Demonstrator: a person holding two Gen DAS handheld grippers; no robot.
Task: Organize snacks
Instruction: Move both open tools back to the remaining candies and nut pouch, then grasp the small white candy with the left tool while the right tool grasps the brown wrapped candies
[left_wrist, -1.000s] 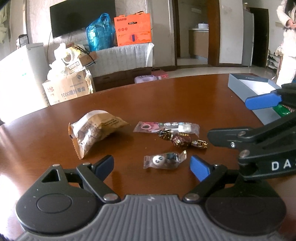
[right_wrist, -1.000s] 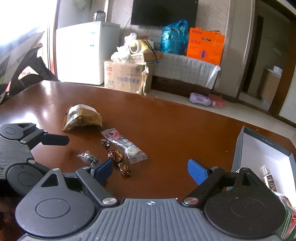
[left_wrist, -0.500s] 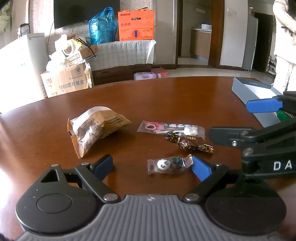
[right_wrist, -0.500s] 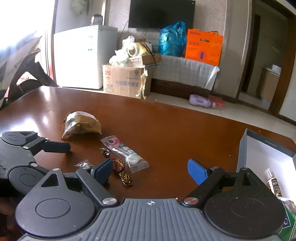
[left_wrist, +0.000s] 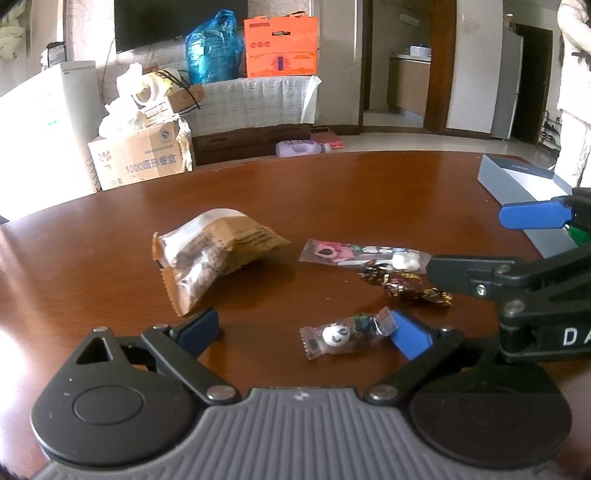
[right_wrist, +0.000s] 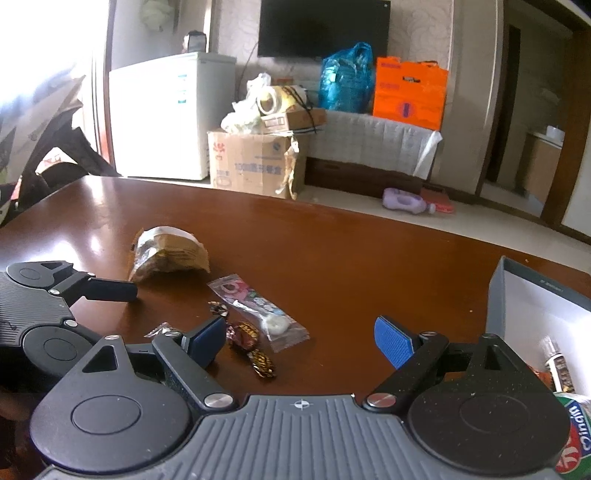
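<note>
While some snacks already sit in the box (right_wrist: 496, 295) at right, left hand-held gripper (left_wrist: 306, 326), jaws just opened wide, straddles the panda candy (left_wrist: 345, 334) w/o gripping; right hand-held gripper (right_wrist: 299, 338) is open, empty; bag (left_wrist: 210, 254), pink pack (left_wrist: 354, 253) & foil candies (left_wrist: 404, 284) ahead on tabletop (left_wrist: 332, 192) remain.

Two low wrist views, close over table (left_wrist: 332, 192), sharing snacks (right_wrist: 255, 317)

Both grippers hovered low over the table (left_wrist: 332, 192): the left gripper (left_wrist: 306, 330) had just been opening wide, the right gripper (right_wrist: 299, 341) gaped beside it.
</note>
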